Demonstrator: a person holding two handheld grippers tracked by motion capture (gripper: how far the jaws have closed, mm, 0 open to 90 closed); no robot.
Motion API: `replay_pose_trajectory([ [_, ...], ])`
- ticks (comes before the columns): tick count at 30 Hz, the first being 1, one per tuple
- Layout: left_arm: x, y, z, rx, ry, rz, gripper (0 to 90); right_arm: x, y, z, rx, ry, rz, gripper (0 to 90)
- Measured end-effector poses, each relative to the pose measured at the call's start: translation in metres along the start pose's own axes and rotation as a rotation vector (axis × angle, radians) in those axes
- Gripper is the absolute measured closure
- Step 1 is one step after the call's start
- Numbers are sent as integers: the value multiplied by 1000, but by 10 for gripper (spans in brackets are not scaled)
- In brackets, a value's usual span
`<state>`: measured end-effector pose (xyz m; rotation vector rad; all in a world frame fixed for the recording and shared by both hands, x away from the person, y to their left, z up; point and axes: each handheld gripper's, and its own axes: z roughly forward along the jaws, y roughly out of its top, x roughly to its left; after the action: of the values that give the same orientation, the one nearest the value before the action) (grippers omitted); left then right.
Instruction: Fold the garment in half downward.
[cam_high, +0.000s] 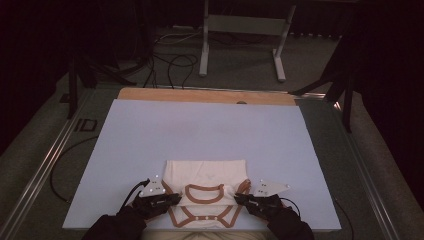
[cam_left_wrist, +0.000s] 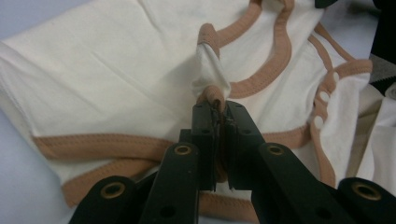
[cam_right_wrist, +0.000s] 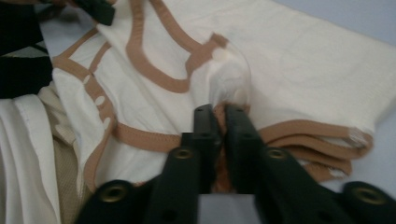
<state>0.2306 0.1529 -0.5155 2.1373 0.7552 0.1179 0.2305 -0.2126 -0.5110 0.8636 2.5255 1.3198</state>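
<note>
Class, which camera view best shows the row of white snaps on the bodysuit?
The left gripper view: the snaps sit large and sharp on the bodysuit trim. The right gripper view shows them blurred; the high view shows tiny dots.

Lab-like recording space: dark curtains, floor cables (cam_high: 170, 62), metal stand (cam_high: 245, 25), pale-covered table (cam_high: 200, 125).

I am logging: lavender table (cam_high: 200, 130) lying mid-frame; white metal stand (cam_high: 245, 30) standing top centre; black cables (cam_high: 170, 62) trailing upper left.
</note>
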Motion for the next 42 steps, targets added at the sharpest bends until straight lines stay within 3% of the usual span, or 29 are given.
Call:
replay_pose_trajectory([
  [2, -1, -1, -1, 2, -1, -5, 785, -2, -2, -1, 12, 21, 34, 654],
  [6, 1, -1, -6, -17, 12, -23, 578, -7, -4, -3, 11, 46, 102, 397],
  [9, 7, 1, -9, -38, 6, -44, 497, -12, 0, -6, -10, 62, 126, 307],
  [12, 10, 7, -11, -43, -4, -26, 440, -15, 8, -6, -13, 91, 108, 183],
  [17, 18, 21, -8, -28, -12, -19, 390, -22, 22, -3, -30, 104, 90, 147],
  [22, 25, 31, -3, -18, -57, -12, 395, -30, 35, 4, -36, 136, 69, 159],
  [26, 31, 35, 5, 18, -87, -9, 515, -36, 42, 13, 2, 138, 45, 394],
  [27, 32, 35, 7, 25, -93, -14, 531, -38, 42, 15, 11, 141, 34, 401],
  [29, 34, 36, 11, 44, -108, -18, 602, -41, 42, 21, 27, 139, 41, 500],
  [37, 34, 36, 17, 74, -121, -25, 768, -50, 32, 42, 104, 107, 50, 636],
  [42, 34, 34, 20, 87, -125, -38, 838, -47, 30, 45, 126, 122, 25, 701],
])
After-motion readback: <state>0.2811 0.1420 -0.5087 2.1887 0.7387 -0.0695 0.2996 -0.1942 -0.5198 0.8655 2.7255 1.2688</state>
